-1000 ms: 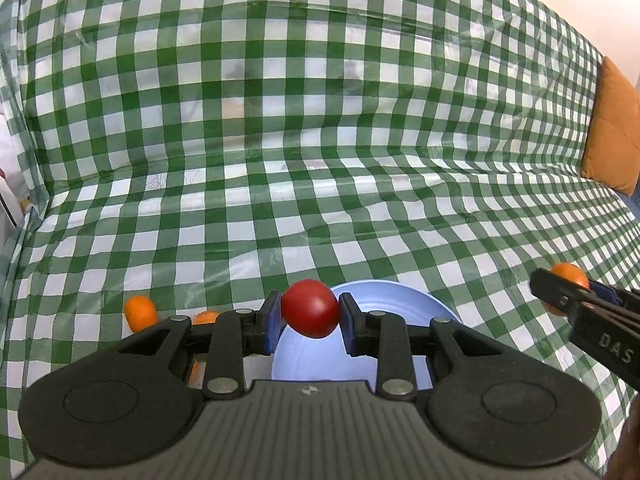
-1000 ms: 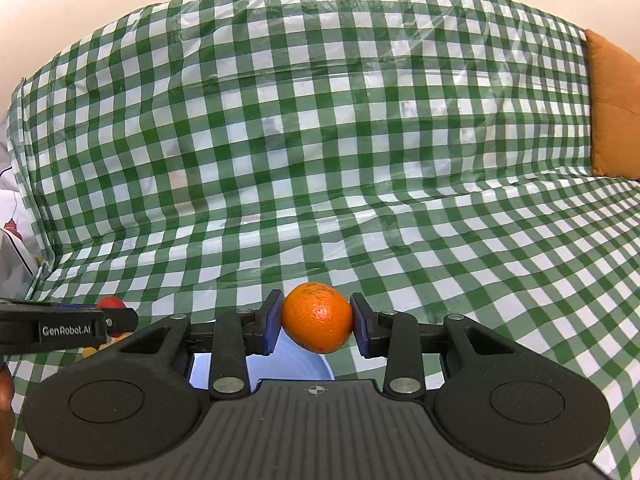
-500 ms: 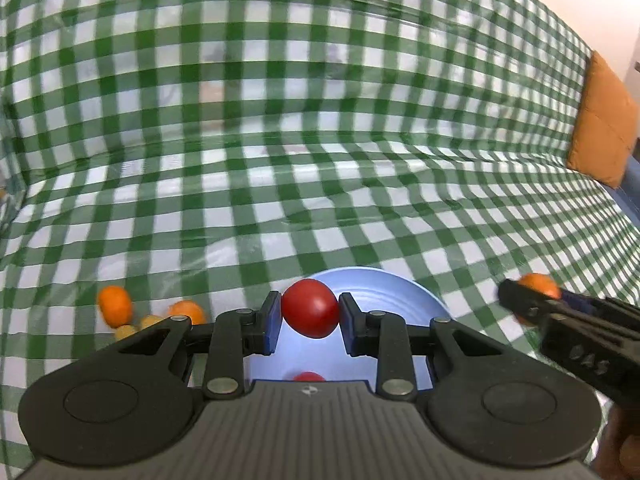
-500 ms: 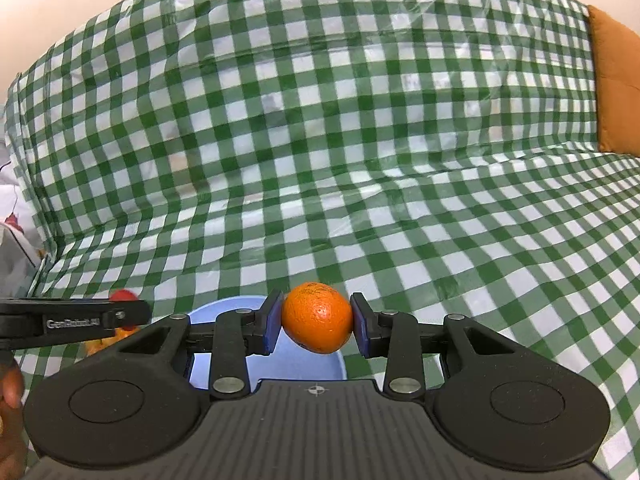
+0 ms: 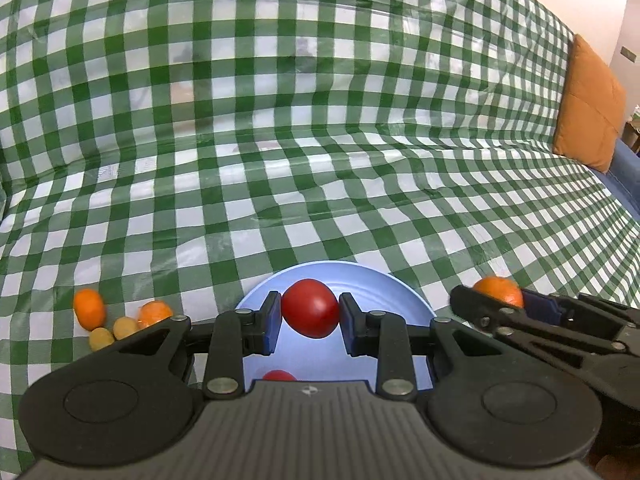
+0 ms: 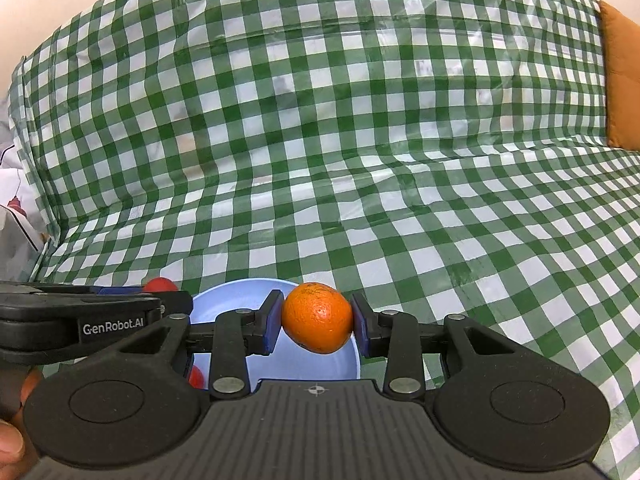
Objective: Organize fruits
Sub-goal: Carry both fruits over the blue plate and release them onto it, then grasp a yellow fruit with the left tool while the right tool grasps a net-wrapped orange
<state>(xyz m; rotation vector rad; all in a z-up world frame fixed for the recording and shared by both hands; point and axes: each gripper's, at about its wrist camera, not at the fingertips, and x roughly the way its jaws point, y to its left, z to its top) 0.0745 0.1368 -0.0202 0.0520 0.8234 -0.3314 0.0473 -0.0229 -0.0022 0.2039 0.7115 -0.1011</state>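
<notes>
Tomato (image 5: 310, 314), red, pinched betw. pads of left gripper (image 5: 309, 322) above blue plate (image 5: 384, 288); slightly oval, long axis roughly across the jaws. 2nd tomato (image 5: 279, 375) lies on plate at near edge. Mandarin (image 6: 317, 317) clamped in right gripper (image 6: 316, 322) over plate's right part (image 6: 224, 300), near-round, stem end not readable. Loose on green-check cloth (image 5: 320, 160), left of plate: 2 mandarins (image 5: 89, 308), 2 small yellow fruits (image 5: 101, 338), clustered. Orange cushion (image 5: 590, 104) far right.

Glossy, crinkled plastic sheeting in green-and-white check (image 5: 320, 128) over everything. Smooth, shiny red tomato (image 5: 310, 314); dimpled, matt-peeled orange (image 6: 317, 317). Smooth pale-blue plate (image 5: 392, 292), apparently plastic. Matt black plastic on left gripper (image 5: 309, 322) and right gripper (image 6: 316, 322). Woven orange cloth cushion (image 5: 588, 108).
</notes>
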